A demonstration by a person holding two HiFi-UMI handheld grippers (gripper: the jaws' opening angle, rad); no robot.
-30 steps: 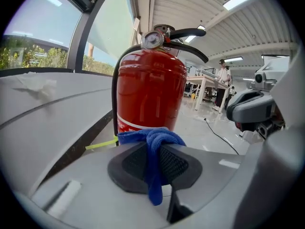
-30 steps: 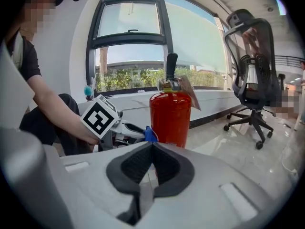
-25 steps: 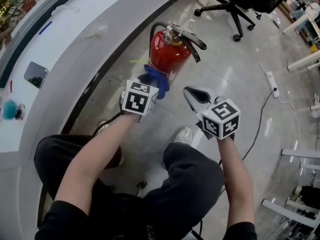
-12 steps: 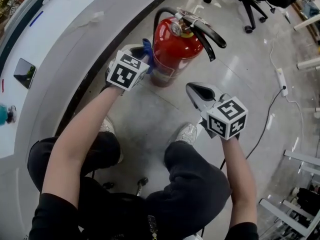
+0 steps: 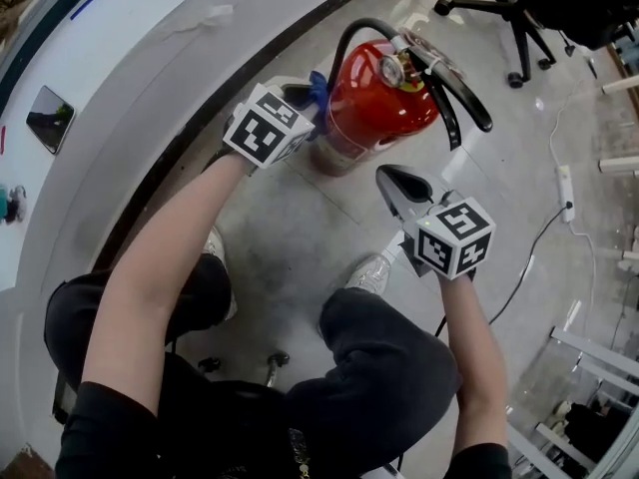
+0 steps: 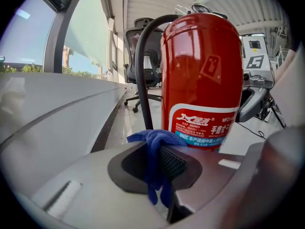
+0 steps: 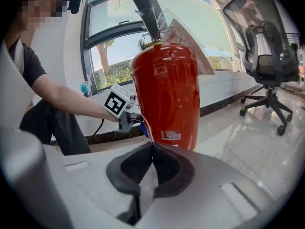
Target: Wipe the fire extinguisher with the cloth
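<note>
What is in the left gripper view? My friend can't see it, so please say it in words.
A red extinguisher stands close up, filling the middle, and the left gripper's fingers pinch a blue cloth just in front of its label. A black hose curves up its left side. An office chair and a big window are behind.

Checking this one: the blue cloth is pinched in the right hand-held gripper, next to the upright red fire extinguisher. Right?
Not quite. The blue cloth is pinched in the left hand-held gripper, as the left gripper view shows. The right hand-held gripper is shut and empty. The red fire extinguisher does stand upright next to the cloth.
</note>
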